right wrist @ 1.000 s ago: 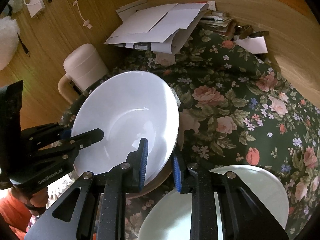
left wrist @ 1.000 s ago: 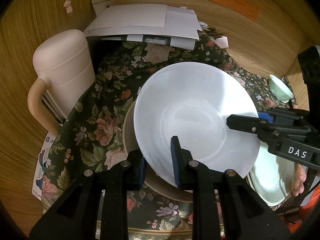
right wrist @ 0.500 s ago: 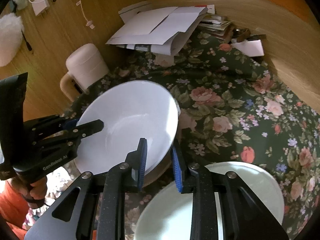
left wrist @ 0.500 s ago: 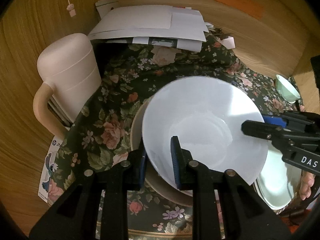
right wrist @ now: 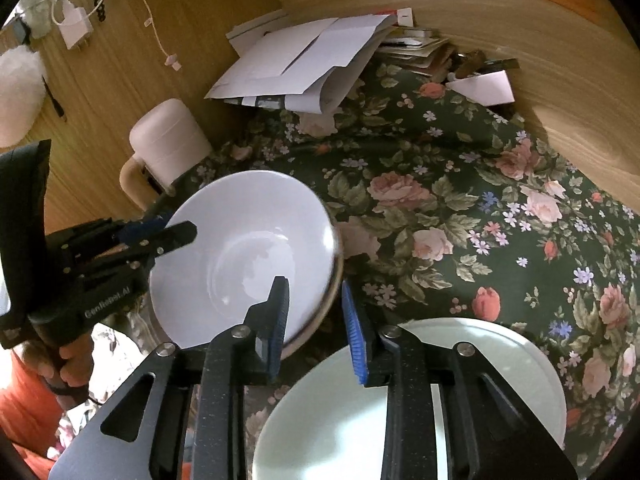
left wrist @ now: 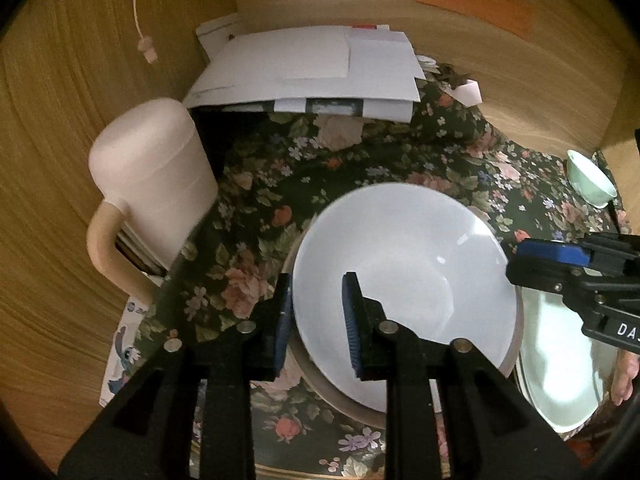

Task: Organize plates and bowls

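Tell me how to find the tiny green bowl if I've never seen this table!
Start at the dark floral tablecloth that covers the table. Go past the big white bowl in the middle toward the far right corner by the wooden wall. The small mint-green bowl stands there alone on the cloth, much smaller than the white bowl and deeper than the pale green plate.

Both grippers angle steeply downward, side by side. The left gripper has its jaws just opening, a rim between them. The right gripper is likewise just opening, astride the opposite rim.
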Action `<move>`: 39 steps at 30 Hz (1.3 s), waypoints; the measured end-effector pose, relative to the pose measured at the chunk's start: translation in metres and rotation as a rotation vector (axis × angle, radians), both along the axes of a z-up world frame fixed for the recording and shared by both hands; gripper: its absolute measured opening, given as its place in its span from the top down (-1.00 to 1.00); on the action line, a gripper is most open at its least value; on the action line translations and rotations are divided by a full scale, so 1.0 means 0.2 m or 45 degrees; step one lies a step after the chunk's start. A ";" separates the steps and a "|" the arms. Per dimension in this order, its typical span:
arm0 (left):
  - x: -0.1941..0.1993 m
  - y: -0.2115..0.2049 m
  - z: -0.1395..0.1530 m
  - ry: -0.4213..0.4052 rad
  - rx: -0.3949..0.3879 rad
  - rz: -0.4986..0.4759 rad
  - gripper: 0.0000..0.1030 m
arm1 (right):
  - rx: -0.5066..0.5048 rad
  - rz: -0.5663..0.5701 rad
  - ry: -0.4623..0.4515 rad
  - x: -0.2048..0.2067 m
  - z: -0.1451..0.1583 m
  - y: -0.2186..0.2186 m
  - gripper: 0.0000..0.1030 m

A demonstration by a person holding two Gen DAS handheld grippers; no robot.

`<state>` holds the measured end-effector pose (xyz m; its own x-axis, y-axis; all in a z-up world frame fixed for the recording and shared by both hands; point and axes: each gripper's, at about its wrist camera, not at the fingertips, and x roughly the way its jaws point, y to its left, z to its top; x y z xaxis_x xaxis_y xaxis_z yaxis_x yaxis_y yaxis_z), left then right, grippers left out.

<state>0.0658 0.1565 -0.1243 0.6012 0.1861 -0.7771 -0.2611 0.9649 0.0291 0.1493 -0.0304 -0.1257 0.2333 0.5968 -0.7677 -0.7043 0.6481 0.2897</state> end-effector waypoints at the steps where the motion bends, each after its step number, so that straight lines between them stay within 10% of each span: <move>1: 0.00 0.00 0.01 -0.005 0.001 -0.001 0.44 | 0.003 -0.005 0.004 0.00 0.00 -0.01 0.37; 15: 0.09 -0.24 0.14 -0.090 0.009 -0.159 -0.24 | 0.054 -0.206 -0.055 0.11 0.08 -0.30 0.03; 39: 0.75 -0.95 0.26 -0.112 -0.118 -0.461 -0.30 | -0.045 -0.754 -0.207 0.51 0.12 -1.18 -0.05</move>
